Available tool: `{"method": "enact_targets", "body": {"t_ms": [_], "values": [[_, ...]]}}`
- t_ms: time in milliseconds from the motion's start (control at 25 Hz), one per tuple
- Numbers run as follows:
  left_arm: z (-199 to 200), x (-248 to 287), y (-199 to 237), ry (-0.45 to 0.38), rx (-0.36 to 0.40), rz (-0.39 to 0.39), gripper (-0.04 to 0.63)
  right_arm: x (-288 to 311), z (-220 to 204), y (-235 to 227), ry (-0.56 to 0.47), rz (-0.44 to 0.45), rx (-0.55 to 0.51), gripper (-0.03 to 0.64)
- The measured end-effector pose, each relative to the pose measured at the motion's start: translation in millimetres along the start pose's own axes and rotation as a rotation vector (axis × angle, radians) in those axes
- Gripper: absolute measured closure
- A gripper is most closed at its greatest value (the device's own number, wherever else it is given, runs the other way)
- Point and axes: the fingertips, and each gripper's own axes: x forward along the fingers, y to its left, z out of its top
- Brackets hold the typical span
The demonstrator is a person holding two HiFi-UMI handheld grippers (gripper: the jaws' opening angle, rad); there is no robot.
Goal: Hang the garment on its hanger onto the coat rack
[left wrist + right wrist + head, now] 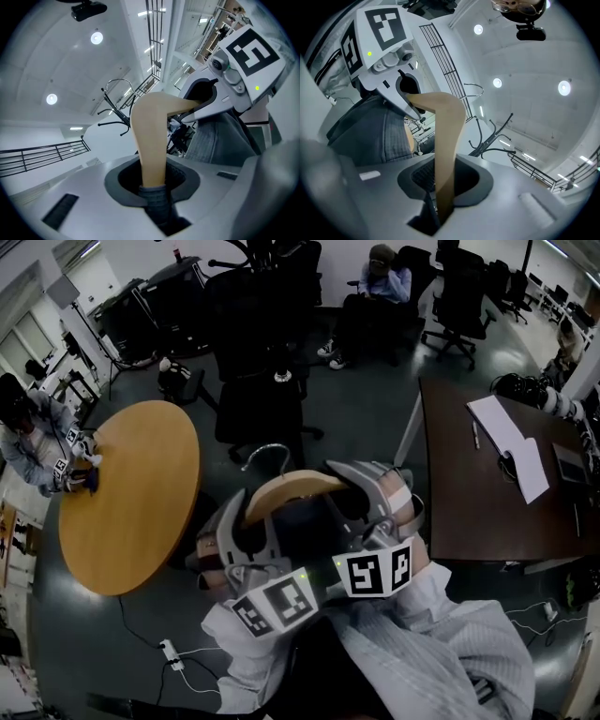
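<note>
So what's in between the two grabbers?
The wooden hanger bridges them, its metal hook rising from the middle. The left gripper and right gripper each clamp one end. The head view shows it best.

Dark floor [370, 418] with round wooden table [131, 493], power strip [172, 652]

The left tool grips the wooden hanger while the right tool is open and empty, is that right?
Not quite. The right tool is shut on the wooden hanger too, as the right gripper view shows. The left tool does grip the hanger.
</note>
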Motion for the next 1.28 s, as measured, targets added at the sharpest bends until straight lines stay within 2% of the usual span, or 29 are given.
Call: {"method": "enact_targets", "body": {"t_ms": [160, 480, 960, 1280], "values": [[-7, 50, 8, 0.004, -0.011, 0.007, 0.522, 47, -20, -10, -0.009, 0.010, -0.010, 0.543], [-24, 149, 28, -0.028, -0.025, -0.032, 0.522, 137, -54, -28, 0.035, -0.017, -0.028, 0.543], [-31, 292, 71, -0.237, 0.024, -0.154, 0.522, 254, -90, -65, 0.206, -0.221, -0.049, 0.543], [-9, 343, 71, -0.349, 0.029, -0.227, 0.522, 277, -114, -96, 0.301, -0.312, -0.076, 0.543]]}}
